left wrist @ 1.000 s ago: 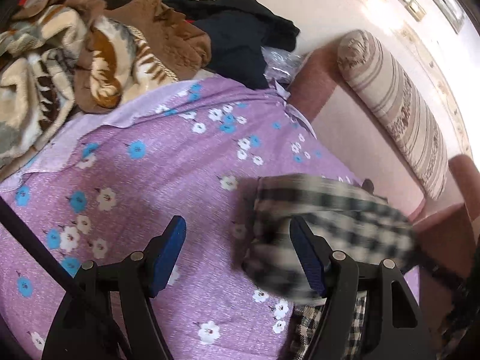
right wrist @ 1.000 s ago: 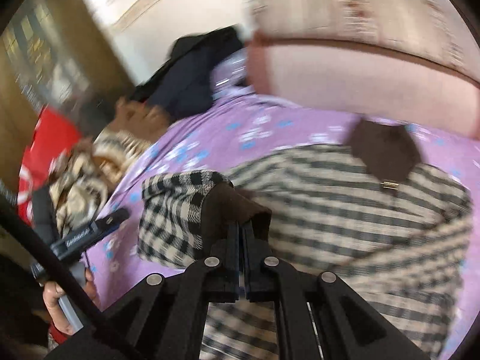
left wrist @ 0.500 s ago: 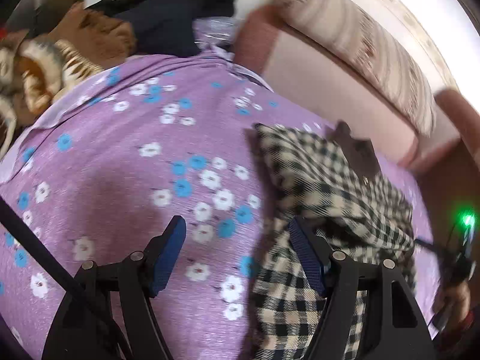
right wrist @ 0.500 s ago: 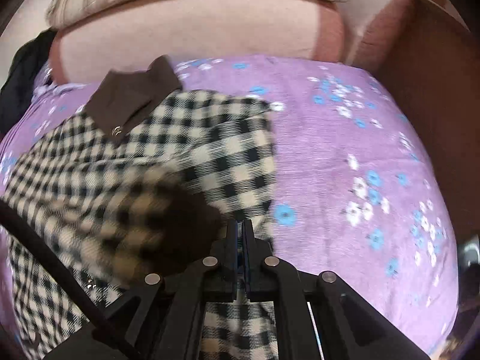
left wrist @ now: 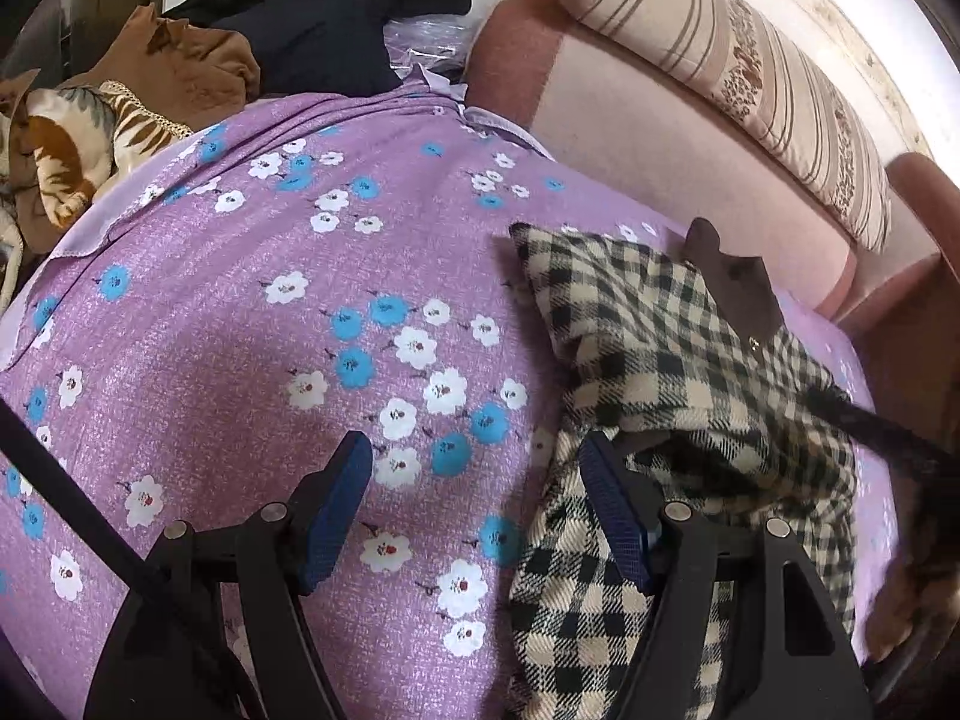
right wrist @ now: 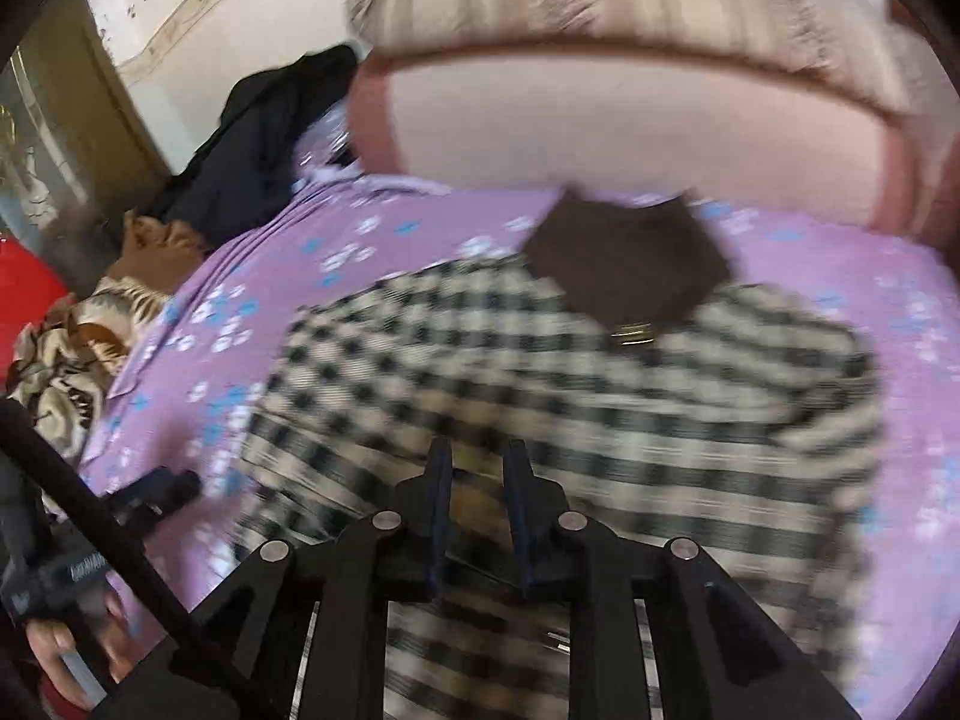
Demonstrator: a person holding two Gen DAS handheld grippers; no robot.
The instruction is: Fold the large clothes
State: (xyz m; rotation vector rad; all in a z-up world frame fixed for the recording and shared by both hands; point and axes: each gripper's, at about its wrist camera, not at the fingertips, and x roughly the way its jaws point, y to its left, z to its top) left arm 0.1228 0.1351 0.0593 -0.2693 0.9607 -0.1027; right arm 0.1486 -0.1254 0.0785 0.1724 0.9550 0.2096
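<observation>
A black-and-cream checked garment with a brown collar lies on the purple flowered sheet. My left gripper stands open low over the sheet at the garment's left edge. Its right finger overlaps the checked cloth, and only sheet shows between the pads. In the blurred right wrist view the garment and collar fill the middle. My right gripper hovers above the cloth with its jaws opening, a narrow gap between them and nothing pinched.
A pink sofa back and a striped bolster border the far side. Dark clothes, a brown garment and a patterned blanket are heaped at the far left. A person's hand holds the left gripper.
The right gripper carried the brown-cuffed sleeve across the garment, then its jaws parted and the cuff left them. The left gripper slid toward the garment's left edge, still open.
</observation>
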